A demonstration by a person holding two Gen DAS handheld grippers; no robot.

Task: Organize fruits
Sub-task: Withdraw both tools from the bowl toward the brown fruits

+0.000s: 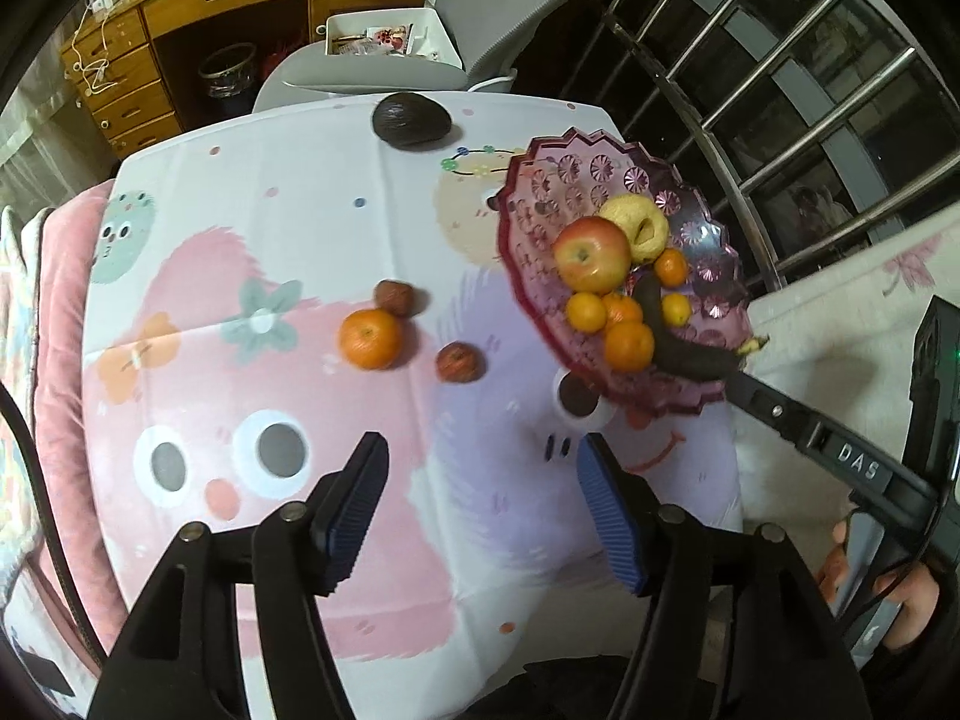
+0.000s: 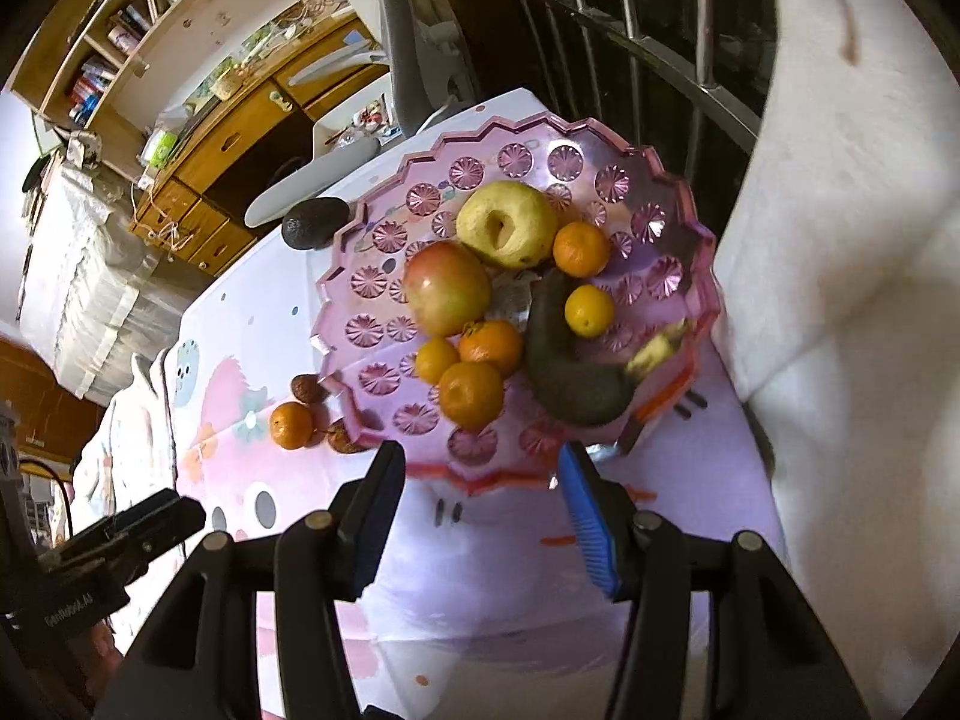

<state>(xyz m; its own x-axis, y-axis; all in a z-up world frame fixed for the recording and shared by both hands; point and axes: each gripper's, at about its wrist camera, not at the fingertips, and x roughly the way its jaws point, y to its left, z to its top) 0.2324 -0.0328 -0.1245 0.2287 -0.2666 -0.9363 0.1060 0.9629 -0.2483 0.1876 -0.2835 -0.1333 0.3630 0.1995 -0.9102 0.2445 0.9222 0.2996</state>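
The left gripper hovers over the cartoon-print tablecloth with its jaws spread and nothing between them. The right gripper is positioned at the near rim of the pink glass fruit bowl, jaws likewise spread and empty.

Contents of the bowl:
- one red-yellow apple
- one yellow pear-like fruit, touching the apple
- several small oranges, including one at the front
- one blackened banana, lying curved along the right side of the bowl, its stem end toward the rim

Fruit lying on the tablecloth, outside the bowl:
- one orange, left of the bowl
- one small brownish-red fruit, just beside the orange on its far side
- a second small reddish fruit, between the orange and the bowl
- one dark avocado, at the far edge of the table, well apart from the other loose fruit

A wooden drawer cabinet stands beyond the table.
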